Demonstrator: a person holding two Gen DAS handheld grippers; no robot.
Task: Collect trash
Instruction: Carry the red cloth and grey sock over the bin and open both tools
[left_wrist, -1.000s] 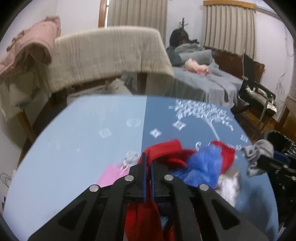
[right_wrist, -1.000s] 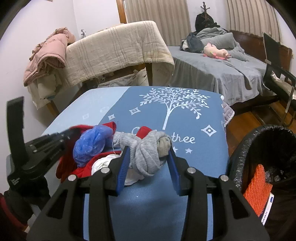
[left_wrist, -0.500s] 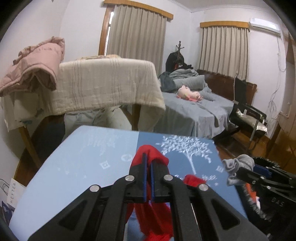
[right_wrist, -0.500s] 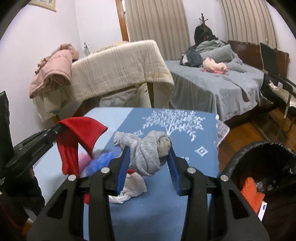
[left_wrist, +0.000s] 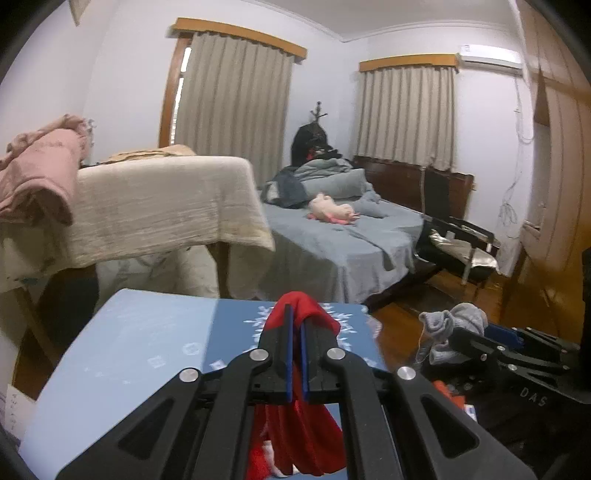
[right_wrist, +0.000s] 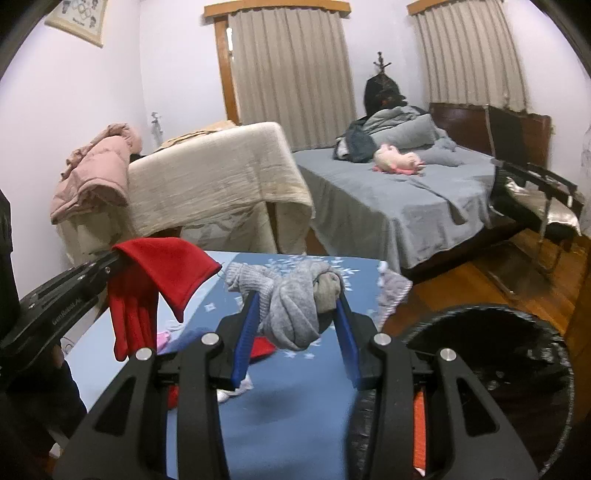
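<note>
Above the blue table (right_wrist: 295, 406), each tool grips cloth: left (left_wrist: 295, 317) red glove (right_wrist: 147, 291), right (right_wrist: 295, 295) grey sock (right_wrist: 291, 306).

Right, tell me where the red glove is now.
The red glove hangs from the shut left gripper, at the left of the right wrist view, above the blue table and left of the grey sock bundle.

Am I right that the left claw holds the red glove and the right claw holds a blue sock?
Not quite: the sock in the right claw is grey, as the right wrist view shows. The left claw does hold the red glove.
</note>
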